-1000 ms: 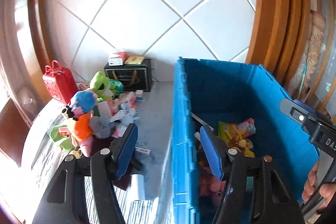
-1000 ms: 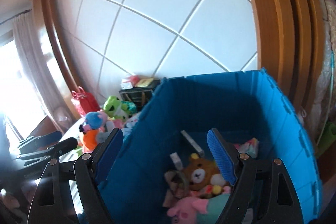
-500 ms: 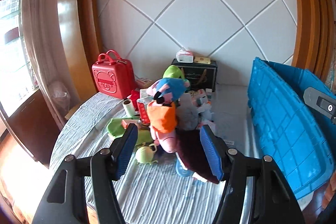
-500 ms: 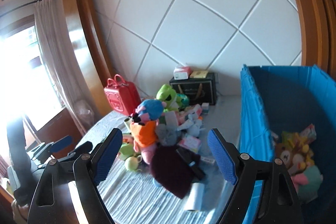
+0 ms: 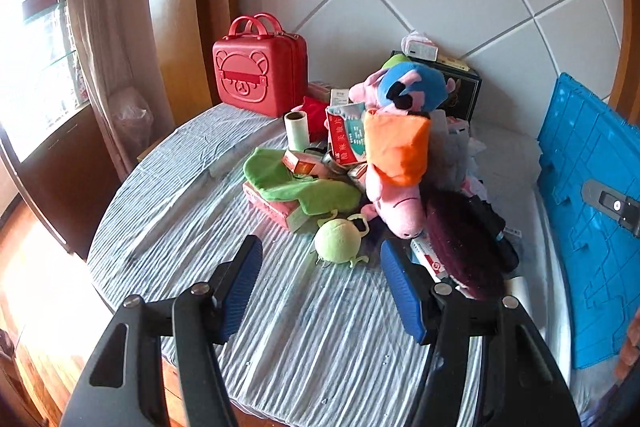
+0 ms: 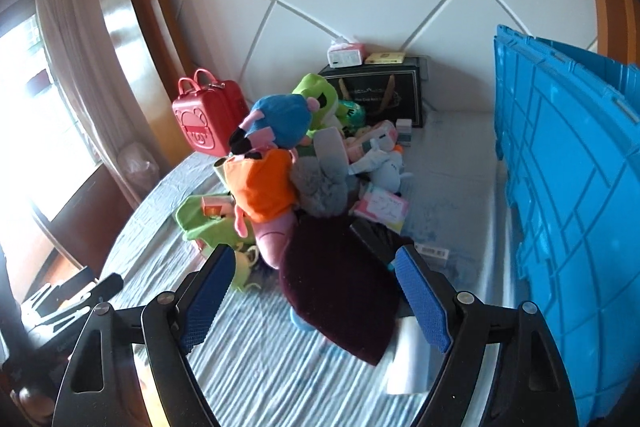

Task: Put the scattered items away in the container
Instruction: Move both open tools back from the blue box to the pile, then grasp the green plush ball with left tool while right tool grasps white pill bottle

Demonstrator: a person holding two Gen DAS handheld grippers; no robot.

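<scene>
A heap of toys and packets lies on the striped tablecloth (image 5: 224, 227). A pink plush with a blue cap and orange shirt (image 5: 396, 147) tops it; it also shows in the right wrist view (image 6: 264, 179). A small green plush ball (image 5: 338, 243) lies just beyond my open, empty left gripper (image 5: 320, 291). A dark maroon fuzzy item (image 6: 340, 283) lies between the jaws of my open, empty right gripper (image 6: 316, 299). The blue crate (image 6: 572, 195) stands at the right; its outer wall shows in the left wrist view (image 5: 592, 211).
A red bear suitcase (image 5: 258, 77) stands at the back left by the wall. A black box (image 6: 376, 95) with a tissue pack on top sits at the back. A green cloth (image 5: 296, 183), a paper roll (image 5: 297, 131) and pink boxes lie in the heap. The table edge curves at the left.
Both grippers have swung left from over the blue crate's inside to the toy heap on the table and come closer to it. Both have stayed open and empty.
</scene>
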